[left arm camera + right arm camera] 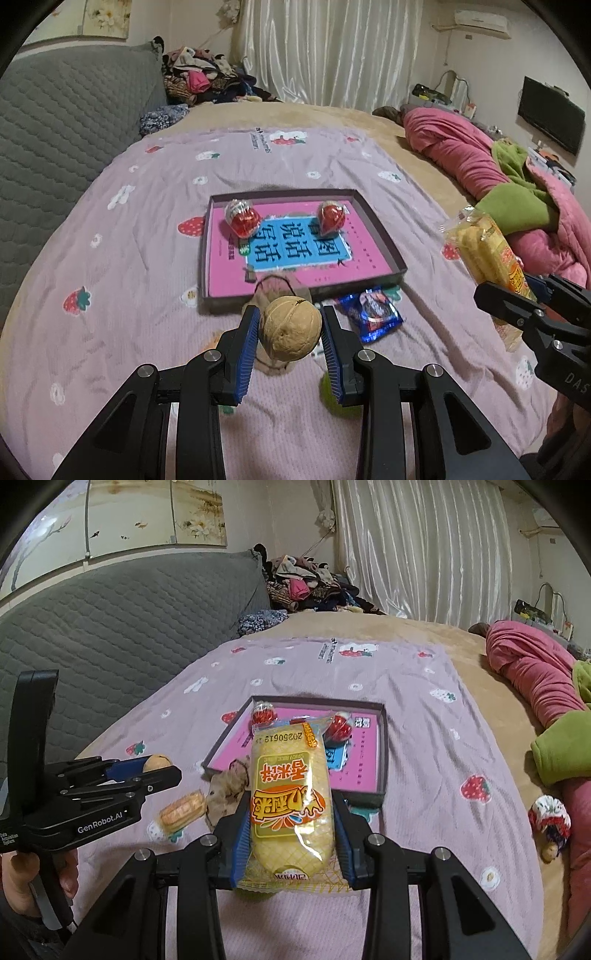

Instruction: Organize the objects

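Note:
My left gripper (290,325) is shut on a tan walnut (290,329) and holds it above the bed, just in front of the shallow dark tray (384,236). The tray has a pink and blue printed bottom and holds two red foil-wrapped sweets (242,219) (331,217). My right gripper (291,812) is shut on a yellow snack packet (290,794), held upright before the same tray (382,760). The left gripper also shows at the left of the right wrist view (147,766), and the right gripper at the right of the left wrist view (517,291).
A blue snack sachet (371,314) lies by the tray's near edge. A small wrapped biscuit (183,810) and a crumpled brown wrapper (227,786) lie on the pink strawberry sheet (424,738). A small cloth doll (550,821) sits right. Pink and green bedding (498,166) piles at right, grey headboard (55,122) at left.

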Available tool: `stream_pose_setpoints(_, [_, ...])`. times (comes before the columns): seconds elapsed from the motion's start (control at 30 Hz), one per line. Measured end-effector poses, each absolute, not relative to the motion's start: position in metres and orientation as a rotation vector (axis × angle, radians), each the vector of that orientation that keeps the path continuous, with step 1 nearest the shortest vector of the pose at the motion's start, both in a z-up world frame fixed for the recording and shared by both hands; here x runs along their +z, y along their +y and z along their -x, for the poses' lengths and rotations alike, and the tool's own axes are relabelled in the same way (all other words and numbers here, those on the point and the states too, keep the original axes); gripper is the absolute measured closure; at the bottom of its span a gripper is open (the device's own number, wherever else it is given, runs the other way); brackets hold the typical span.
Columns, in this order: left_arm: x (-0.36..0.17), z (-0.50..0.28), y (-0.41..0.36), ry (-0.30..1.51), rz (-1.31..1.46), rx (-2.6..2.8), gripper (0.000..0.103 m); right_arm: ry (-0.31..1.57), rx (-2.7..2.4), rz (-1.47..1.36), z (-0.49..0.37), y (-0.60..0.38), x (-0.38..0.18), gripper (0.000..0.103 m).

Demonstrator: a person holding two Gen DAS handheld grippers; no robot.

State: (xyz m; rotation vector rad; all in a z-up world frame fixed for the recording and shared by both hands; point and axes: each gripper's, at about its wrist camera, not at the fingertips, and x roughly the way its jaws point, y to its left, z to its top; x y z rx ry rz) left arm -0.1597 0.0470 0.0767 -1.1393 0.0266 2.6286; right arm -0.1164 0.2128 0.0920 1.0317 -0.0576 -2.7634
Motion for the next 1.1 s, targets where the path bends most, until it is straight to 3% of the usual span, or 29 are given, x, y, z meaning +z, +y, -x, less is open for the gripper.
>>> stream_pose_setpoints(0.47, [0.082, 0.233, 0.051, 0.031, 1.131, 2.665, 0.069, -0.097, -2.786, -0.993, 0.179, 0.227, 0.101, 0.063])
stream_pose_setpoints(1.1, [0.016, 0.323, 0.039, -0.037, 1.214, 2.696, 0.069, -0.140, -2.838, -0.998, 0.252, 0.244, 0.050, 0.063])
